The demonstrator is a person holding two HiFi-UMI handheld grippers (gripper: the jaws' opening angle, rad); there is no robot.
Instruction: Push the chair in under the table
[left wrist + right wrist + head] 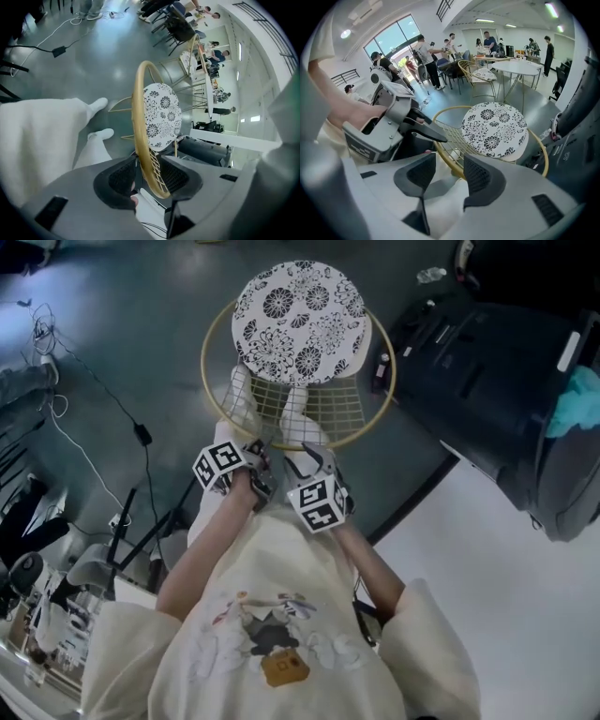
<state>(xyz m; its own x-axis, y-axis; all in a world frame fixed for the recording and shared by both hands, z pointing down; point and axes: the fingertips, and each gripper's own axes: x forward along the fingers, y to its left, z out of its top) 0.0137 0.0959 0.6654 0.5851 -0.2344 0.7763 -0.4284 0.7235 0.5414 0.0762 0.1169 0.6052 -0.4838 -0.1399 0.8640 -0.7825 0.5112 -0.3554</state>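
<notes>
The chair has a round cushion (300,320) with a black-and-white flower print and a gold wire hoop back (375,399). Both grippers are at the hoop's near edge, in front of the person's legs. The gold rim (140,122) runs between the jaws of my left gripper (150,176) (260,470). It fills most of the gap, and I see no squeeze. My right gripper (447,171) (314,460) stands open just short of the rim (452,161), with only the person's trousers behind its gap. The left gripper (393,122) shows beside it.
A black bin and cart (506,399) stand close to the chair's right. Cables (94,399) and stand legs (141,521) lie on the grey floor at left. A round white table (515,68), another chair (476,72) and several people are further off.
</notes>
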